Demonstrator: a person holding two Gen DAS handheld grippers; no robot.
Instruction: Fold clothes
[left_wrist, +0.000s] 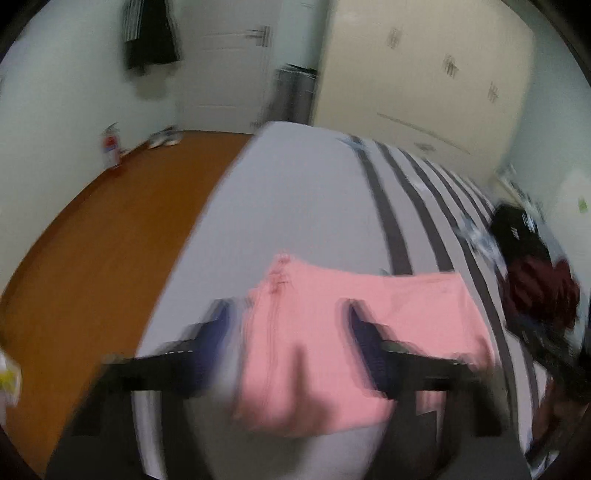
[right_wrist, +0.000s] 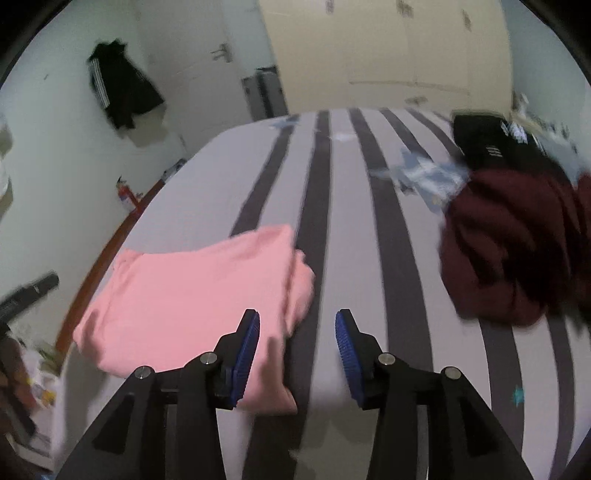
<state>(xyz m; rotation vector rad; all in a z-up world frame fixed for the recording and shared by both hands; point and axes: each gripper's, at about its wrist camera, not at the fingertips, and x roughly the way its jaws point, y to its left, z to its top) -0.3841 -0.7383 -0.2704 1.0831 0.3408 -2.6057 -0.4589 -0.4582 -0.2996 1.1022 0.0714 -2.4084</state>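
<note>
Looking down the left gripper (left_wrist: 286, 312) first, its two dark fingers stand apart with nothing clamped, though the blur in this view makes their edges uncertain. The folded pink garment (left_wrist: 332, 306) lies on the bed (left_wrist: 295, 192) beneath and between them, close to the bed's near left edge; whether a pad touches the cloth I cannot tell.

The right gripper (right_wrist: 297, 319) is sharp by comparison. Its blue pads (right_wrist: 245, 354) are released, well apart and grasping nothing. The left pad hangs over the garment's right-hand corner, the right pad over bare striped sheet. From this side the pink piece reads as a flat rectangle with a bunched fold along its right edge.

Further along the sheet, to the right, sits a crumpled maroon garment (right_wrist: 509, 251), well apart from the pink one. Just beyond it lie a pale blue patterned cloth (right_wrist: 428, 173) and a black garment (right_wrist: 487, 144) with white markings, near the far right corner of the bed.

Left of the bed runs an orange-brown floor (left_wrist: 110, 229). At its far edge a fire extinguisher (left_wrist: 110, 146) stands against the wall, with a pair of pale shoes (left_wrist: 164, 138) near it. On that wall hangs a dark jacket (right_wrist: 122, 88) with white stripes. A white door (left_wrist: 221, 74) and a cream wardrobe (left_wrist: 424, 74) close the far end of the room
</note>
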